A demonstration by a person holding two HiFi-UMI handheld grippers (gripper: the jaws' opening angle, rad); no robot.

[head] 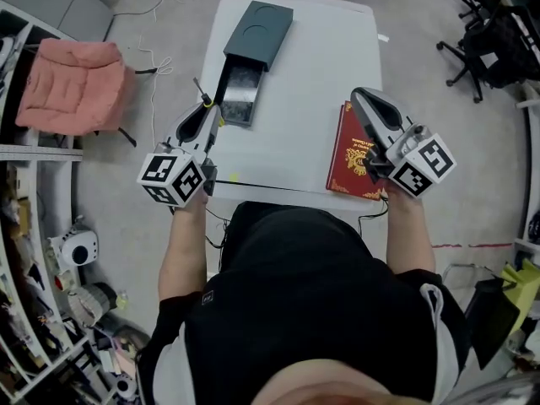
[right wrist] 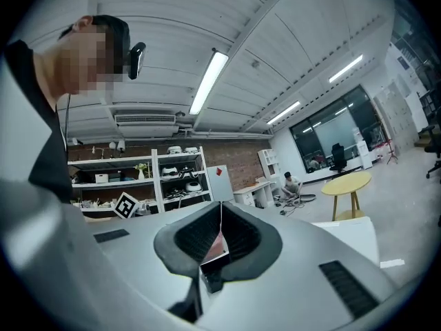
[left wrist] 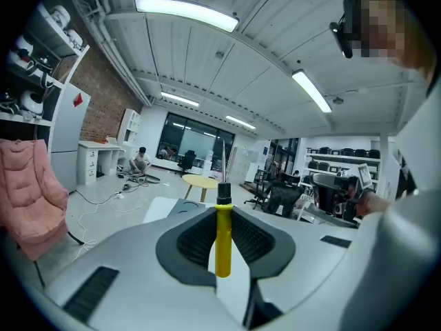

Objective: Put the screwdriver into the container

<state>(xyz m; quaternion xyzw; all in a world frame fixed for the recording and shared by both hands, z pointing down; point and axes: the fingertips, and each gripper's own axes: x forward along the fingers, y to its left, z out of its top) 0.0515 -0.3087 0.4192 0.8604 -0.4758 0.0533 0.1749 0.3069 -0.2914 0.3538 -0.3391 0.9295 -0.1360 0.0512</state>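
The left gripper is clamped on the yellow-handled screwdriver, shaft pointing away, just near the open drawer-style container for loading, while the right gripper, shut and empty, waits over the red book.

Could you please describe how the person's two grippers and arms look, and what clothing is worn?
The left gripper and the right gripper are light grey, tapering shells with dark ribbed jaw pads. Each carries a white cube printed with black square markers. A thin black cable trails across near them. The person wears a black short-sleeved top.
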